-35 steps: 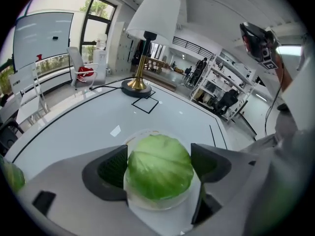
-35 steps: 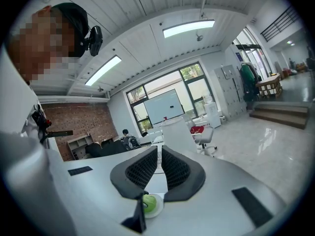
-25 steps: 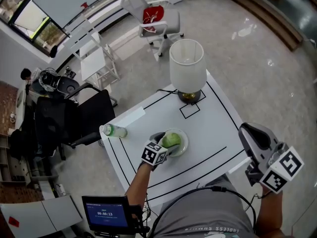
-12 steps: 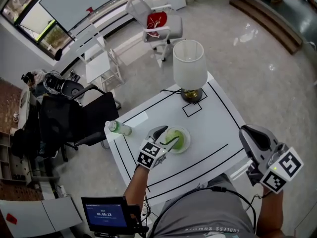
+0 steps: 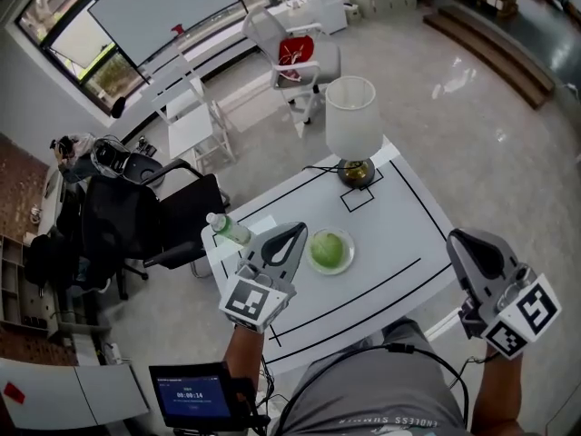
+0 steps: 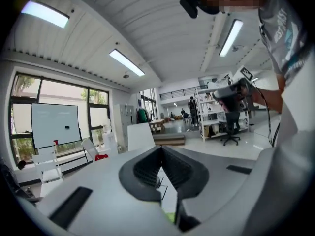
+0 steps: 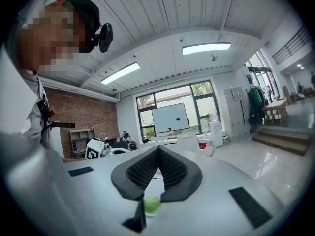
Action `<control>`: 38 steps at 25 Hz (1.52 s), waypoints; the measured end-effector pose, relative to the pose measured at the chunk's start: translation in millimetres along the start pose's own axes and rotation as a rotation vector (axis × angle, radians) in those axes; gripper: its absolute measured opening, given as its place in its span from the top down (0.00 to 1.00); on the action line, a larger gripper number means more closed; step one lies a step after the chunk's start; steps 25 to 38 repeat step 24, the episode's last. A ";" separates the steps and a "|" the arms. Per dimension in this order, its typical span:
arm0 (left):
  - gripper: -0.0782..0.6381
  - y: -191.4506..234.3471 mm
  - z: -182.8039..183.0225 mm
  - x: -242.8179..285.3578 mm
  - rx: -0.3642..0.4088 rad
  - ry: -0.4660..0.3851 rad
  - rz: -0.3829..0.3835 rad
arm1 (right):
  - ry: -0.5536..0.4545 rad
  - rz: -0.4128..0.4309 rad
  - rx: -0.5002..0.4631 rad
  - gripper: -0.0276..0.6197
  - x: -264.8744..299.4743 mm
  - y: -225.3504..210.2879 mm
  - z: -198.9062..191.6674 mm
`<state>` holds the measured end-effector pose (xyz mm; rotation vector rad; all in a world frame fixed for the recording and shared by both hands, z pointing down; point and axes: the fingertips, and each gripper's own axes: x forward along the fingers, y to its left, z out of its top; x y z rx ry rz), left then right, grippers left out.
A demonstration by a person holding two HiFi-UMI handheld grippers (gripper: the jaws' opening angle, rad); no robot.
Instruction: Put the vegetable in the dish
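A round green vegetable (image 5: pixel 328 247) lies in the small pale dish (image 5: pixel 348 261) in the middle of the white table (image 5: pixel 399 234). My left gripper (image 5: pixel 296 233) hangs raised above the table, just left of the dish. Its jaws have just been closing with nothing between them, and they are now shut. In the left gripper view its gripper (image 6: pixel 161 149) points out level across the room. My right gripper (image 5: pixel 474 252) is off the table's right edge, shut and empty. The right gripper view shows the vegetable (image 7: pixel 151 204) below its gripper (image 7: pixel 158 149).
A white-shaded lamp (image 5: pixel 351 121) stands at the table's far end, with a square outline in front of it. A plastic bottle (image 5: pixel 229 229) lies at the table's left edge. A black chair (image 5: pixel 172 212) is on the left. A small screen (image 5: pixel 191 393) is near my body.
My left gripper let go of the vegetable, left it in the dish, rose well above the table and shut. The right gripper shifted slightly.
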<state>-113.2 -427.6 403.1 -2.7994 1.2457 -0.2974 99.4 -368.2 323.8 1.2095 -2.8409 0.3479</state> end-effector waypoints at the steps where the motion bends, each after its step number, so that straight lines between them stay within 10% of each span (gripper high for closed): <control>1: 0.88 0.7 12.4 -9.1 -0.009 -0.032 0.012 | -0.005 0.000 -0.019 0.95 -4.2 4.4 1.3; 12: 0.88 -15.4 87.6 -105.1 0.020 -0.158 0.135 | -0.073 0.033 -0.104 0.95 -72.1 55.2 32.1; 24: 0.88 -127.1 127.7 -165.3 0.018 -0.196 0.338 | -0.098 0.135 -0.179 0.95 -201.8 59.1 51.3; 38: 0.88 -127.1 127.7 -165.3 0.018 -0.196 0.338 | -0.098 0.135 -0.179 0.95 -201.8 59.1 51.3</control>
